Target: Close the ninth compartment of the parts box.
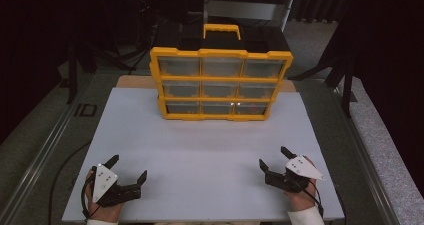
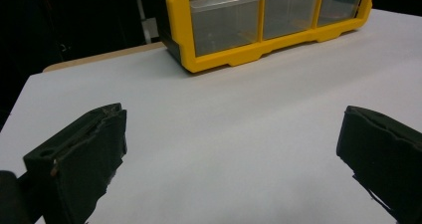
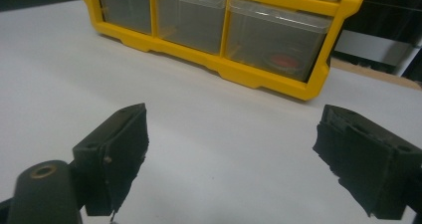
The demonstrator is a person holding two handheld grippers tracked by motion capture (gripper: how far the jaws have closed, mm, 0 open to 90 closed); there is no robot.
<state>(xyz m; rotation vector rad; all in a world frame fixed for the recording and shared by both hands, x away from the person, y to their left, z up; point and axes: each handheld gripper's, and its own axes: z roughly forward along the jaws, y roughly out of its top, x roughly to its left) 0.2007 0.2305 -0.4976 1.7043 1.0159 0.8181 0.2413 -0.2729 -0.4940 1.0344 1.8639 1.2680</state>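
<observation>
I have both grippers low at the near edge of the white board, the left gripper and right gripper each with jaws spread wide and empty. The yellow drawer organizer stands upright at the far side, well apart from both. I judge it rigid, light, slick plastic; its top handle or a drawer's lip looks the surest hold.

Two hands hold grippers low at the near edge, well apart. The left gripper and the right gripper both have jaws spread wide (nothing between them), pointing forward and slightly inward.
</observation>
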